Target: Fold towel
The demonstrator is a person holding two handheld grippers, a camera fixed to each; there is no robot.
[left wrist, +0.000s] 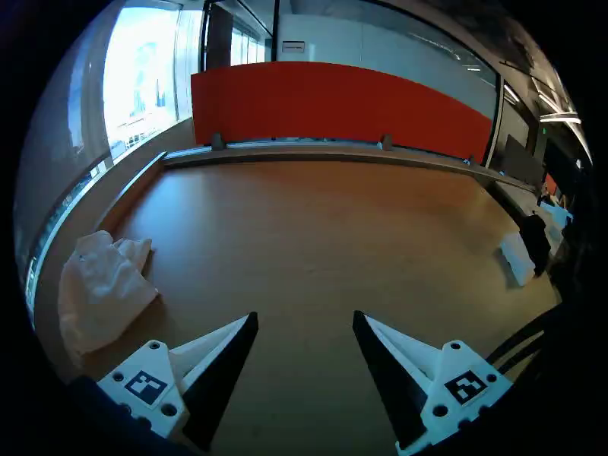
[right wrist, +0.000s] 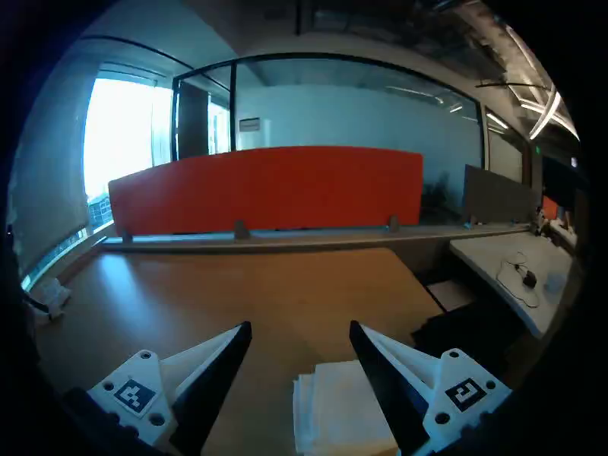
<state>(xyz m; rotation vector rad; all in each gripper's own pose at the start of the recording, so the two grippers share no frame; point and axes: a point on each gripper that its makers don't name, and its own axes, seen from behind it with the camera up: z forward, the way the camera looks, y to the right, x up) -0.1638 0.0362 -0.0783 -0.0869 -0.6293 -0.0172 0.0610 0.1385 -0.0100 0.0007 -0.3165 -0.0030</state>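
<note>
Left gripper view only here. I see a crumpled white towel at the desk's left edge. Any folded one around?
Observer: Yes. The right gripper view shows a folded white towel lying on the wooden desk, near its right edge.
Operator: Right claw holding it?
Observer: No. The right claw is open; the towel lies low between its fingers, not pinched.
Operator: Anything past that edge?
Observer: A white side desk with a cable and a small dark object on it.
</note>
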